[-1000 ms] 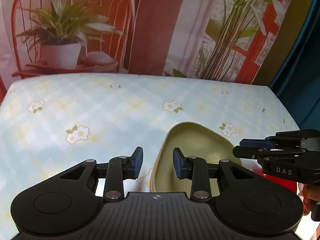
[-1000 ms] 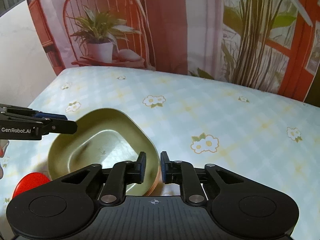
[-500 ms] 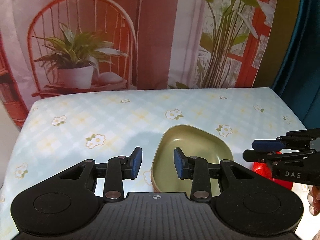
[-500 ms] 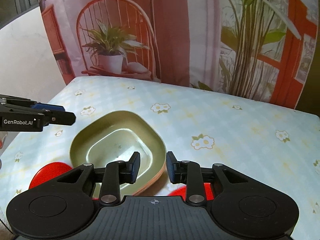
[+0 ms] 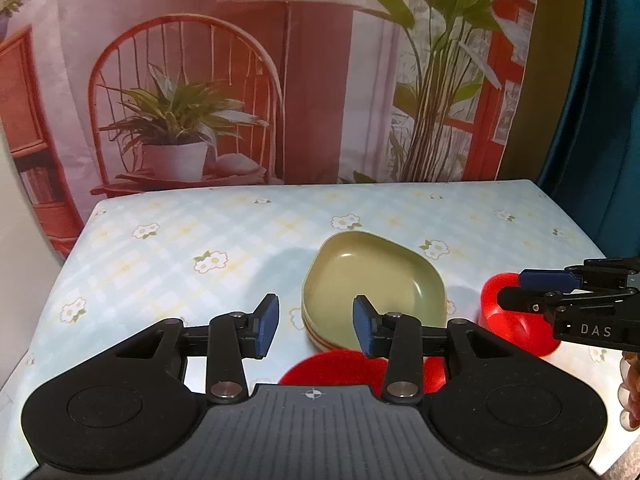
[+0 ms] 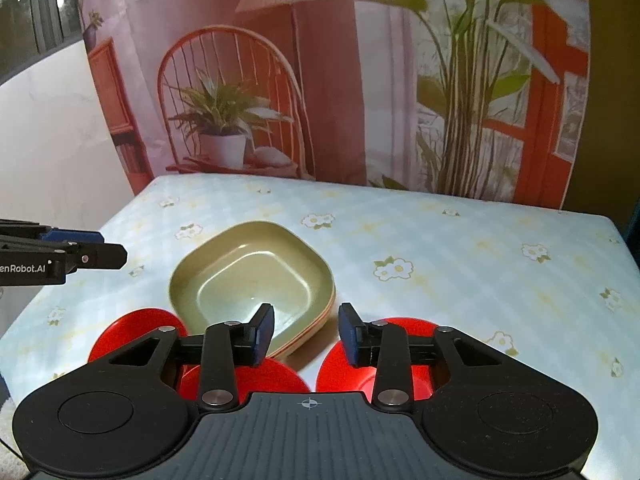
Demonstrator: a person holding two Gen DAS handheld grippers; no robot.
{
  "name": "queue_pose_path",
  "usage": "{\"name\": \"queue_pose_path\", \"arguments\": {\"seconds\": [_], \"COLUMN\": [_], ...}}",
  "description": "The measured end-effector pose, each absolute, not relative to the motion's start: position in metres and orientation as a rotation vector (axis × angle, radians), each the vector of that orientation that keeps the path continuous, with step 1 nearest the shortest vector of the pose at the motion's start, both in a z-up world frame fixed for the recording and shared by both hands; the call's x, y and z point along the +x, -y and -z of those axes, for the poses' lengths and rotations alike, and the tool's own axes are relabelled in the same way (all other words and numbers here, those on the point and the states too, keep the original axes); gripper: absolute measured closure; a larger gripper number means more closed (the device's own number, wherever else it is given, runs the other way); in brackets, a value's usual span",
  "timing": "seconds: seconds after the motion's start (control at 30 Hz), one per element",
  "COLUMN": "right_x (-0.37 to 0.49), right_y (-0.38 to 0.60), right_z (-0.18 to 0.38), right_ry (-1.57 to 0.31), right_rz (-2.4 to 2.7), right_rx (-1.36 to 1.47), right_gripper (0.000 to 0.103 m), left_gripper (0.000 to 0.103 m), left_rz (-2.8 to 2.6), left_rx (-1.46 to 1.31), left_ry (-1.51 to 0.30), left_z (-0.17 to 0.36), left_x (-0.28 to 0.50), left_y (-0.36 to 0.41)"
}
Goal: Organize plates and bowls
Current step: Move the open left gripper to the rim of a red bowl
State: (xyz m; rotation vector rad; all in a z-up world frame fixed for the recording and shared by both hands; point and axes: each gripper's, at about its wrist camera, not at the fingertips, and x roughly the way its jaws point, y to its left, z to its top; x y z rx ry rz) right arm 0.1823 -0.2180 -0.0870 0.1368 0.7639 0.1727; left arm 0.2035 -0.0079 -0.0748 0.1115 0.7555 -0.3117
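Two grippers hover over the table, holding nothing. Left gripper: fingers spread wide. Right gripper: fingers spread wide. The stacked green plates sit mid-table, with three red bowls just beside their near edge.

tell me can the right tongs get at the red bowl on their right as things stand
Probably yes. The right tongs are open and empty, and the red bowl sits just below and ahead of their right finger, with nothing on top. The green plates lie off to the left, clear of the path.
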Motion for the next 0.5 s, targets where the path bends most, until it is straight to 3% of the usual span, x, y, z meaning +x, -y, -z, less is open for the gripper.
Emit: {"name": "queue_pose_path", "arguments": {"seconds": [0.2,0.5], "right_x": [0.159,0.129], "right_y": [0.21,0.188], "right_z": [0.08,0.072], "right_ry": [-0.723,-0.679], "right_rz": [-0.163,-0.169], "right_rx": [0.151,0.12], "right_gripper": [0.061,0.06], "left_gripper": [0.057,0.057], "left_rz": [0.291,0.267], "left_rx": [0.098,0.078], "left_ry": [-0.736,-0.724], "left_z": [0.072,0.074], "left_x": [0.177,0.148], "left_y": [0.0,-0.014]}}
